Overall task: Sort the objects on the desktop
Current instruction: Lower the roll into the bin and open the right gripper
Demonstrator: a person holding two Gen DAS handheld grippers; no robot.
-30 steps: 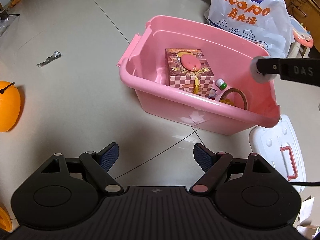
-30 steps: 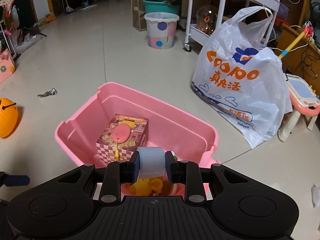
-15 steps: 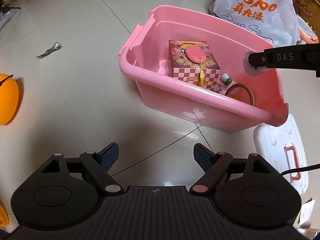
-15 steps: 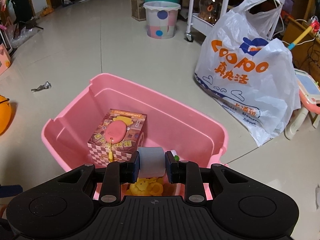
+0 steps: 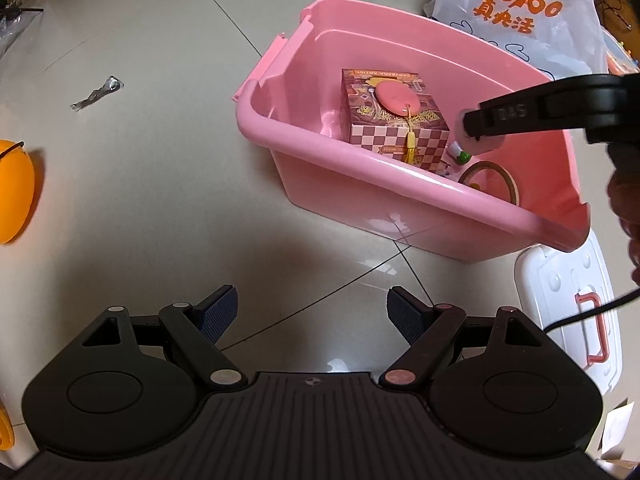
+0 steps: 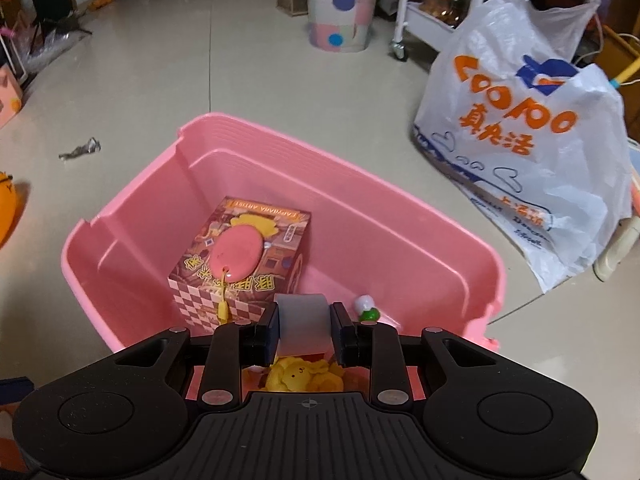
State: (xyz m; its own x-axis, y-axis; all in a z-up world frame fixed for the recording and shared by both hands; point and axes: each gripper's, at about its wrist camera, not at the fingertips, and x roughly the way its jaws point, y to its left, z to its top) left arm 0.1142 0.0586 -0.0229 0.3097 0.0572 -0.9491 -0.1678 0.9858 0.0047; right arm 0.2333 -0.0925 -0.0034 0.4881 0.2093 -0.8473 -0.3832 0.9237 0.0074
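A pink plastic bin (image 5: 360,176) (image 6: 400,232) stands on the tiled floor. Inside it are a checkered box (image 5: 394,120) (image 6: 240,264) with a pink oval tag on top, a small white and green toy (image 6: 366,306), a tape ring (image 5: 492,178) and a yellow plush (image 6: 300,374). My right gripper (image 6: 305,326) is shut on a pale roll (image 6: 305,320) and holds it inside the bin over its near end; it shows in the left wrist view (image 5: 476,128). My left gripper (image 5: 312,314) is open and empty above the floor, short of the bin.
A white lid with a pink handle (image 5: 576,312) lies beside the bin. A white shopping bag (image 6: 528,136) stands behind it. An orange object (image 5: 16,192) and a crumpled wrapper (image 5: 98,92) lie on the floor at left. A patterned bucket (image 6: 340,12) and a cart stand farther back.
My right gripper has moved forward and down over the bin with the roll still in it. The left gripper has edged closer to the bin and stays open.
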